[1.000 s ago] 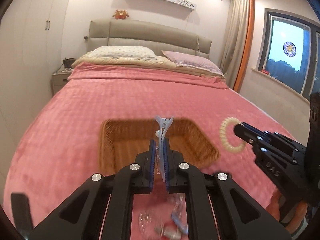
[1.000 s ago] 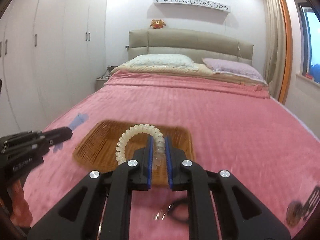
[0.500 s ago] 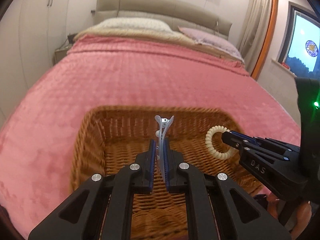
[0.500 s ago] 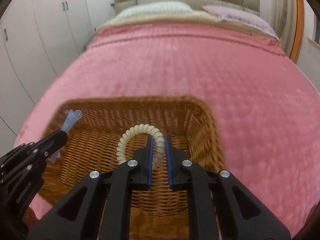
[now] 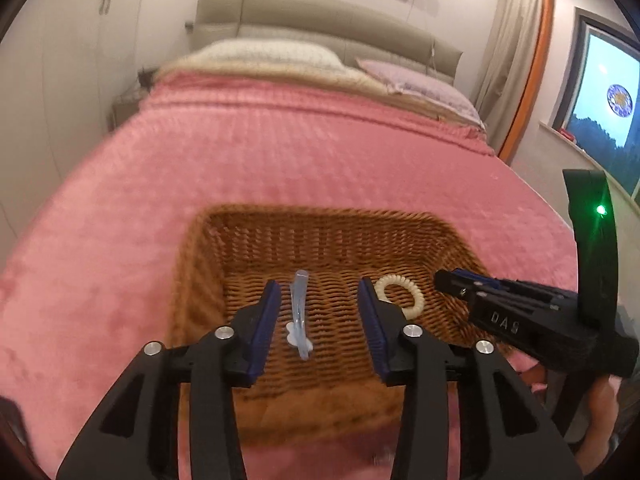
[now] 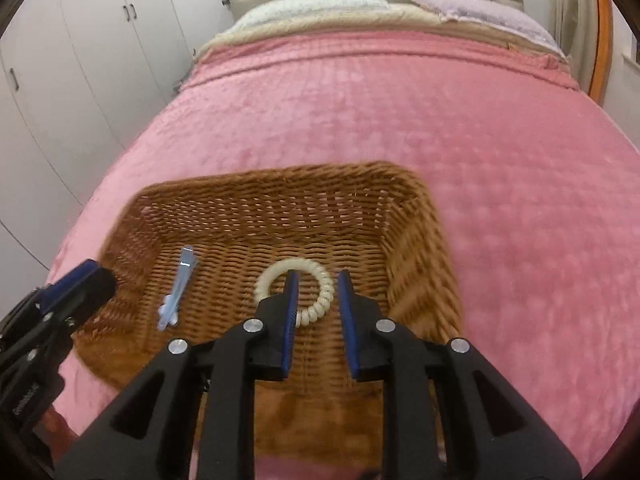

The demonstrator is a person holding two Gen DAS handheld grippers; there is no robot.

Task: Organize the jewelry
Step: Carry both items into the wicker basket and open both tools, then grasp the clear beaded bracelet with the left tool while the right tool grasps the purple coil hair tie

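Observation:
A brown wicker basket (image 5: 192, 280) (image 6: 420, 232) sits on the pink bedspread. A pale blue hair clip (image 5: 298, 314) (image 6: 178, 288) lies on its floor at the left. A cream spiral hair tie (image 5: 400, 294) (image 6: 316, 280) lies on its floor at the right. My left gripper (image 5: 318, 286) is open and empty above the clip. My right gripper (image 6: 318, 280) is open and empty above the hair tie; it also shows at the right of the left wrist view (image 5: 440, 280).
The pink bedspread (image 6: 400, 100) spreads all round the basket. Pillows (image 6: 320, 2) and a headboard stand at the far end. White wardrobes (image 6: 80, 40) line the left wall. A window (image 5: 608, 100) is at the right.
Both grippers have opened over the basket. The hair clip and the spiral hair tie have dropped onto the basket floor.

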